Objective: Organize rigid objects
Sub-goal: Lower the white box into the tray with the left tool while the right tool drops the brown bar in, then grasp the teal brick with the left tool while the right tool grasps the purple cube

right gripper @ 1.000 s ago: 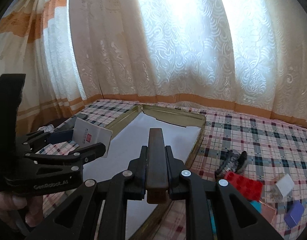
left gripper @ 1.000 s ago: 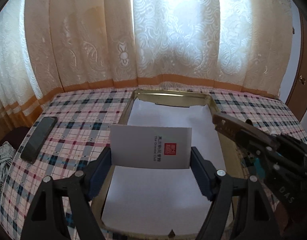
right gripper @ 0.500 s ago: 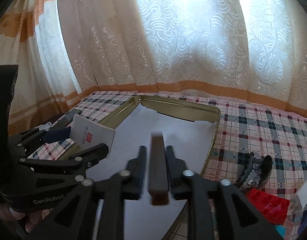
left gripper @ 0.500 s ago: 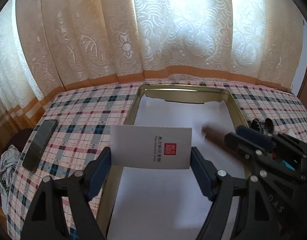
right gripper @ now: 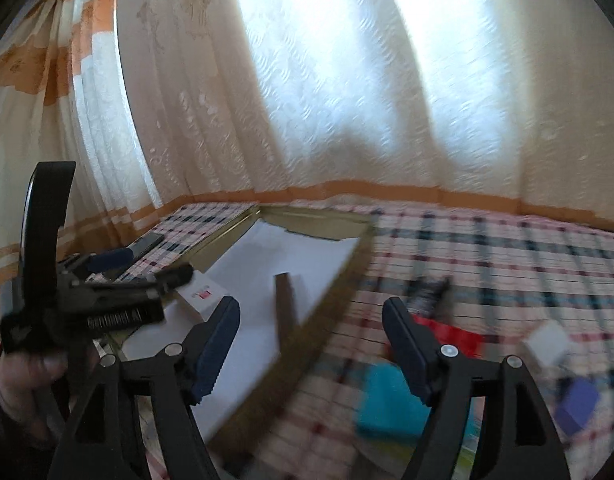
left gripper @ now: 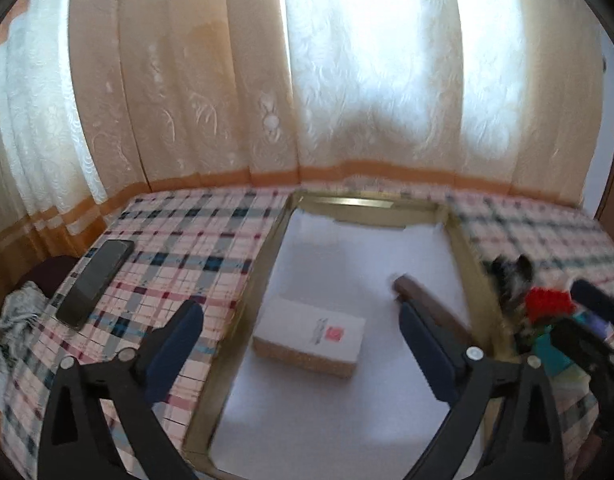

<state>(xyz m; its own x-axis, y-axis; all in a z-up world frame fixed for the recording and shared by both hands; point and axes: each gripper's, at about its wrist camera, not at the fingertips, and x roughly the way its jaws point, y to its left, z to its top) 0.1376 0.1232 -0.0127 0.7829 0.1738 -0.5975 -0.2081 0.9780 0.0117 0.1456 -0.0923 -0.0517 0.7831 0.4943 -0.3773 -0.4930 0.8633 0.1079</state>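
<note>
A white box with a red seal (left gripper: 311, 337) lies flat on the white lining of the gold-rimmed tray (left gripper: 243, 304). A dark brown bar (left gripper: 427, 304) lies in the tray near its right rim; it also shows in the right wrist view (right gripper: 286, 306). My left gripper (left gripper: 303, 344) is open and empty above the box. My right gripper (right gripper: 311, 340) is open and empty above the tray's right rim (right gripper: 331, 300). The box shows in the right wrist view (right gripper: 201, 294) below the left gripper.
A black phone (left gripper: 95, 280) lies on the plaid cloth left of the tray. Right of the tray lie a red brick (right gripper: 455, 334), a teal block (right gripper: 391, 404), a purple block (right gripper: 577, 404), a white cube (right gripper: 547, 344) and a dark clip (right gripper: 429, 290). Curtains hang behind.
The left gripper has opened and let the white box go; it now lies flat in the tray. The right gripper has opened and released the brown bar into the tray.
</note>
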